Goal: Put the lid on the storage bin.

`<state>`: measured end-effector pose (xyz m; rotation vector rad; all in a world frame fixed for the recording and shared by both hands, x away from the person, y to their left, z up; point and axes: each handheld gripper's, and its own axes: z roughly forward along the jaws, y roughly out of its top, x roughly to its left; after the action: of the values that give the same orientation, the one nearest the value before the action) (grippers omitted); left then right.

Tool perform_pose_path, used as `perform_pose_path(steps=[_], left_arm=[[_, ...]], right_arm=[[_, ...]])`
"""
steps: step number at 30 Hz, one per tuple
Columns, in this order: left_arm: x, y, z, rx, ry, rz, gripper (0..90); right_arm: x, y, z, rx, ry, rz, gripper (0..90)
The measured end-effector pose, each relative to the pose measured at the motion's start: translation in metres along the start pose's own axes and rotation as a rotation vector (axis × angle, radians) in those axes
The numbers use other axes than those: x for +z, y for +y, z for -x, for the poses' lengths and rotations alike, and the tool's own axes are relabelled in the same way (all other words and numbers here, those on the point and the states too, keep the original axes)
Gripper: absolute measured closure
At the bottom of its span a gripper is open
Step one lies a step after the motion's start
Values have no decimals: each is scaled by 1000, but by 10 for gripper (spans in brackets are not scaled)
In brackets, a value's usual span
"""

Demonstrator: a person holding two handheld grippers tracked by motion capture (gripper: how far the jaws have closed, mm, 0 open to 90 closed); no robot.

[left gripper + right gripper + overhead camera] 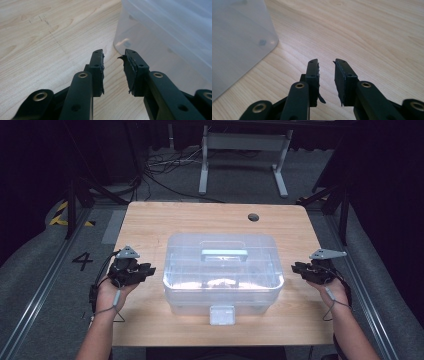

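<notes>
Desk (150, 225) of light wood carries the clear lidded plastic storage box (223, 272) at its centre, long axis running left to right, front latch (222, 314) facing the person. Box looks stiff, smooth and slippery, probably light; contents unclear. Best holds: grey top handle (224, 254), or both end walls squeezed together. Left gripper (148, 269) sits just beside the left end, right gripper (296, 267) near the right end, neither touching. Fingers (98, 66) of both are slightly apart, holding nothing.
</notes>
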<state>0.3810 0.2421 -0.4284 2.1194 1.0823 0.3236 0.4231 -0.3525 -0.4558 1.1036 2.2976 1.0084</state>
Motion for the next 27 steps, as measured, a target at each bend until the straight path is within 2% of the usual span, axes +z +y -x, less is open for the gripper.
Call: perform_pose_path(steps=[2,4,6,9,15,17,20,23,25,27], left_arm=[[4,-2,0,10,0,-28,688],[6,-2,1,13,4,-39,687],[10,-3,2,21,-4,-73,687],[12,-4,2,22,-13,-93,680],[21,-5,4,12,-73,-160,642],[24,-5,7,27,-85,-184,633],[26,-4,9,35,-94,-200,605],[28,-4,10,43,-93,-208,561],[32,-6,11,47,-71,-220,444],[33,-7,10,51,-62,-214,373]], right_arm=[[3,-2,-2,-24,-8,-23,734],[4,-2,-3,-26,-8,-29,732],[8,-4,-5,-32,5,-44,727],[11,-5,-7,-37,23,-60,709],[16,-8,-14,-34,65,-81,633],[18,-9,-18,-41,94,-101,577],[23,-11,-21,-58,109,-139,454],[25,-12,-24,-75,116,-163,426],[27,-13,-26,-93,133,-176,330],[29,-12,-28,-98,154,-180,260]])
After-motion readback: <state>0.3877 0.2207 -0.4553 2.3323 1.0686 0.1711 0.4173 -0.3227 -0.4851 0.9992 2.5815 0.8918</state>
